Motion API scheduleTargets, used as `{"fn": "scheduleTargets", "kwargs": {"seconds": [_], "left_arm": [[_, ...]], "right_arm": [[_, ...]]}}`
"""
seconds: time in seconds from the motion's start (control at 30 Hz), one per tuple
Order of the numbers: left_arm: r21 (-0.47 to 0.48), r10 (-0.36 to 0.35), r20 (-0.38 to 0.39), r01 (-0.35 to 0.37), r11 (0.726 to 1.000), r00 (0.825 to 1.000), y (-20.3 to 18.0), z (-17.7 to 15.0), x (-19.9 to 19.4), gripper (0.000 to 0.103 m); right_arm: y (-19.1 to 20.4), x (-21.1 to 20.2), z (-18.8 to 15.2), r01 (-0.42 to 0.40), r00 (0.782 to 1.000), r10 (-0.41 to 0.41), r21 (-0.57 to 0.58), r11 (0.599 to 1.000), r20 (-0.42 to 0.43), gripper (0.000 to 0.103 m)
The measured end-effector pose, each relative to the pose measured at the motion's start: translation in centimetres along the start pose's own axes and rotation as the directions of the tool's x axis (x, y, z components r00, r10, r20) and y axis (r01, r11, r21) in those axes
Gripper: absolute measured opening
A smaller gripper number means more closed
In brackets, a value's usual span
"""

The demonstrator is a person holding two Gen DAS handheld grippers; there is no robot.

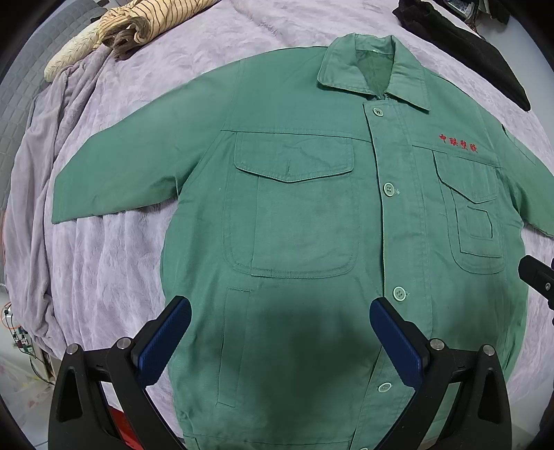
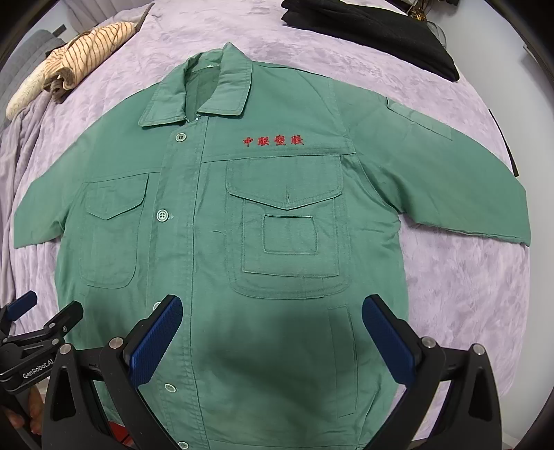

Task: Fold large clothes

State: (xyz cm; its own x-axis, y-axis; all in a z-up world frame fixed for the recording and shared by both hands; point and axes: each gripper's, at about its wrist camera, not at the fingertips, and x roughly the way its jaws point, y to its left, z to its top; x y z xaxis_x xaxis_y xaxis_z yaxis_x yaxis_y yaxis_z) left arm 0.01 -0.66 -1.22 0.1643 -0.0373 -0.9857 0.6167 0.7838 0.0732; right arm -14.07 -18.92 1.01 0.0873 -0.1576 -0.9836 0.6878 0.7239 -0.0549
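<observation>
A: We see a big green jacket lying flat on the bed, front side up, on a soft, fuzzy purple blanket. Both sleeves stick straight out to the sides.

B: The cloth looks thick and a bit stiff, like work clothes. We count round green buttons running down the middle, and they are done up.

A: Each side of the chest has a square pocket with a pointed flap. Just above one pocket there are red stitched letters.

B: The collar is folded down and pointy at its corners.

A: Our left gripper hangs over the jacket's bottom part. Its blue bumpy fingers are spread wide and hold nothing.

B: Our right gripper is the same. Its fingers are wide apart over the lower front of the jacket, with nothing between them.

A: Past the jacket's collar, off to one side, we see a rolled-up tan cloth with thin dark stripes.

B: On the other side of the collar lies a flat black cloth, near the far edge of the bed.
</observation>
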Motion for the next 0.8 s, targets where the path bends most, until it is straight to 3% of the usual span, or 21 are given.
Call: {"fn": "scheduleTargets", "kwargs": {"seconds": [0.8], "left_arm": [[0.002,-0.006,-0.010,0.006,1.000,1.000,-0.18,0.07,0.13,0.103]], "right_arm": [[0.23,-0.04,0.04,0.004,1.000,-0.004,-0.001,1.000,0.001,0.103]]}}
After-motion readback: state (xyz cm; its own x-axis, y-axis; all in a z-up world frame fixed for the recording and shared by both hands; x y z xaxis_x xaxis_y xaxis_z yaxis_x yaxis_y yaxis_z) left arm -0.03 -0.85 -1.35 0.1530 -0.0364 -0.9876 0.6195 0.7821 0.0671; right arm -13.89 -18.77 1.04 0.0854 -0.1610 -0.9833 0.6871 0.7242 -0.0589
